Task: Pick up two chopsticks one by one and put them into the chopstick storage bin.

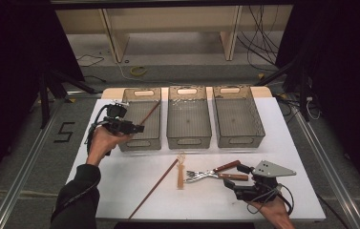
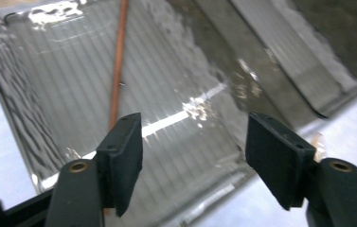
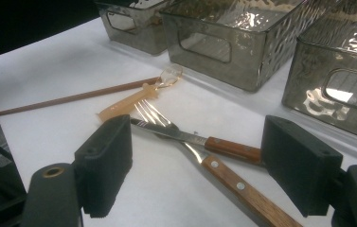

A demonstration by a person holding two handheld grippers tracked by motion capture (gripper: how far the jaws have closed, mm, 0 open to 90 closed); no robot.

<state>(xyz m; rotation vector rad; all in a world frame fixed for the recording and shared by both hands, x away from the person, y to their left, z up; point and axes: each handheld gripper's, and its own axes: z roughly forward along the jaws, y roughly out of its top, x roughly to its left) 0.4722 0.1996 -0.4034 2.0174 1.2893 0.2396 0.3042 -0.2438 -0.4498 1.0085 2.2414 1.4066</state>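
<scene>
My left gripper (image 1: 137,128) (image 2: 192,161) hangs open over the front of the left clear bin (image 1: 142,143) (image 2: 72,71), with nothing between its jaws. A brown chopstick (image 1: 150,113) (image 2: 118,61) lies slanted inside that bin. At the front right my right gripper (image 1: 235,175) (image 3: 200,168) stands open, its jaws either side of the wooden handles of a fork (image 1: 191,176) (image 3: 242,187) and a knife (image 1: 227,167) (image 3: 233,149) crossed on the white table. A translucent plastic spoon (image 1: 181,171) (image 3: 133,101) and a second chopstick (image 1: 153,188) (image 3: 72,98) lie to their left.
Two more clear bins, middle (image 1: 188,140) (image 3: 233,42) and right (image 1: 238,138) (image 3: 337,90), stand in a row beside the left one at the back of the white table (image 1: 120,171). Dark floor with rails surrounds the table.
</scene>
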